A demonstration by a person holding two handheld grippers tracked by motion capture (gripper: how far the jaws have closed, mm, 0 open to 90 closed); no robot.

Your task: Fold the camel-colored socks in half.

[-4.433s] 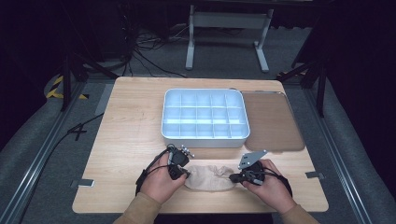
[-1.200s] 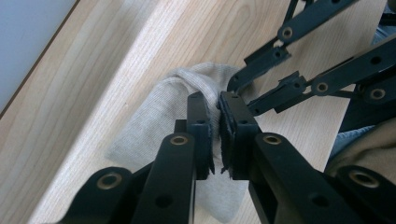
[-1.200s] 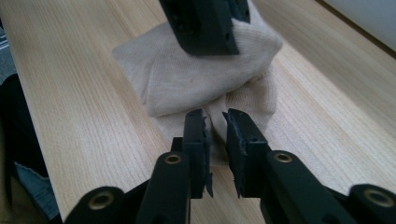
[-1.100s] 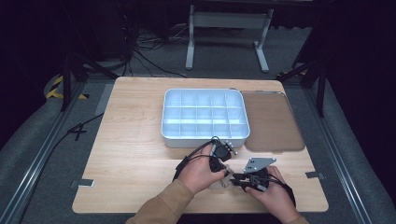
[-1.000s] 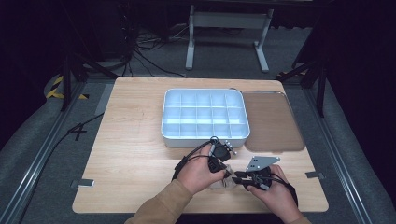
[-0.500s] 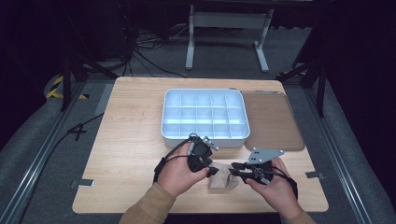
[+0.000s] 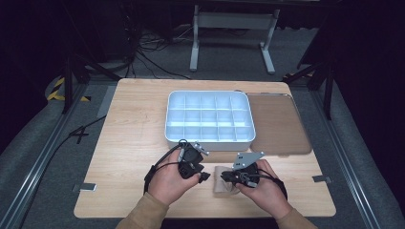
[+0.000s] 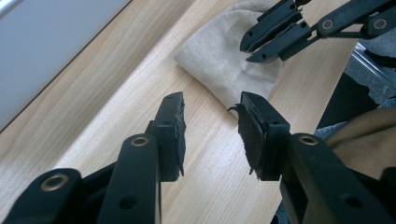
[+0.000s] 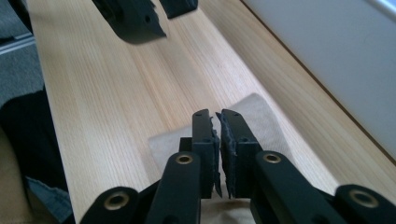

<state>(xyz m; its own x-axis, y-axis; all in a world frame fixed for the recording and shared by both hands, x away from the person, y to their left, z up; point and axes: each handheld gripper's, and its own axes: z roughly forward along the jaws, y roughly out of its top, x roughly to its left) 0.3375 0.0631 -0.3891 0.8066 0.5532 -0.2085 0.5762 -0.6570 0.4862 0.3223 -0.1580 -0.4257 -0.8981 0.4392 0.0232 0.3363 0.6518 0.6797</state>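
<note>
We see the beige cloth [image 7: 223,180] folded small at the bench's [image 7: 133,124] near edge; the right hand-held gripper [image 7: 228,176] has just been closing on it, the left hand-held gripper [image 7: 204,177] spread and empty; the divided tray [image 7: 209,118] awaits.

Pale wooden worktop [image 7: 129,143], rectangular, grain running along its length. Toward the far edge, middle: white compartment tray [image 7: 209,118], lying flat. Just beside it, toward the right edge: brown translucent lid [image 7: 279,124], flat on the wood. Near the front edge, right of centre: small beige cloth [image 7: 224,183], folded, resting on the surface [image 8: 224,60].
</note>
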